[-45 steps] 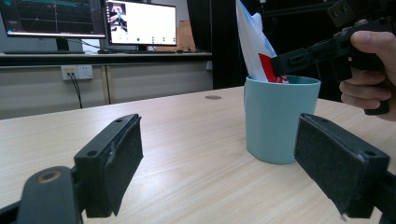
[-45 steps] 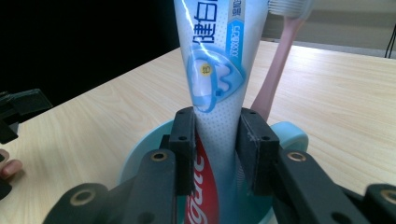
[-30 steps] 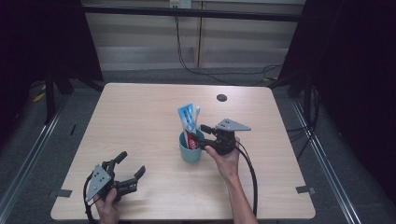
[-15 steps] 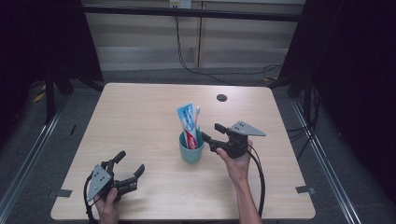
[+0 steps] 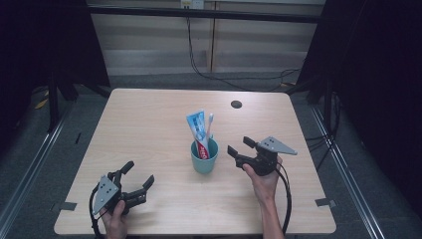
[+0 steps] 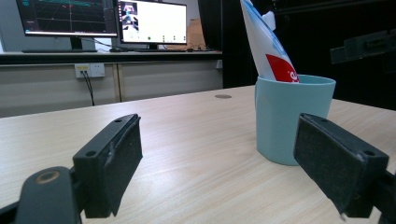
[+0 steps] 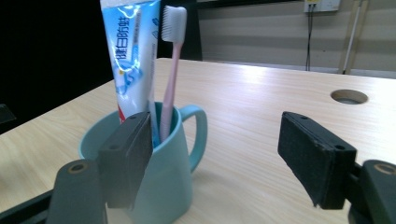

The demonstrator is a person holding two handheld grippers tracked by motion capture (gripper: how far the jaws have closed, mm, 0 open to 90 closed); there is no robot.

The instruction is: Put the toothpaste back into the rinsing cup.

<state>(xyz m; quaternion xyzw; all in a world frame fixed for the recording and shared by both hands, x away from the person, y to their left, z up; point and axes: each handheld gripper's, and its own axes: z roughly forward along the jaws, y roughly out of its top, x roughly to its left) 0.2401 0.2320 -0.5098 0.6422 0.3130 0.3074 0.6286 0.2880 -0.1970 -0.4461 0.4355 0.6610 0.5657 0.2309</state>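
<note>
A teal mug [image 5: 204, 157] stands near the middle of the wooden table [image 5: 149, 124]. A blue-and-white toothpaste tube [image 5: 197, 127] and a pink toothbrush [image 5: 210, 122] stand upright in it. My right gripper [image 5: 239, 145] hovers just right of the mug, pointing at it. Its jaws have just been opening, nothing lies between them, and it is open. In the right gripper view the mug [image 7: 163, 186], tube [image 7: 130, 51] and brush [image 7: 170, 70] sit behind its left jaw. My left gripper [image 5: 139, 172] rests open at the front left, facing the mug [image 6: 292, 116].
A round cable hole [image 5: 236, 104] sits at the table's far right. Bare tabletop lies between the left gripper and the mug. Monitors [image 6: 152, 21] stand on a bench beyond the table. Dark curtains flank both sides.
My right gripper has drawn back from the mug toward the right, and its jaws have widened. The mug, tube and brush stay put. The left gripper has not moved.
</note>
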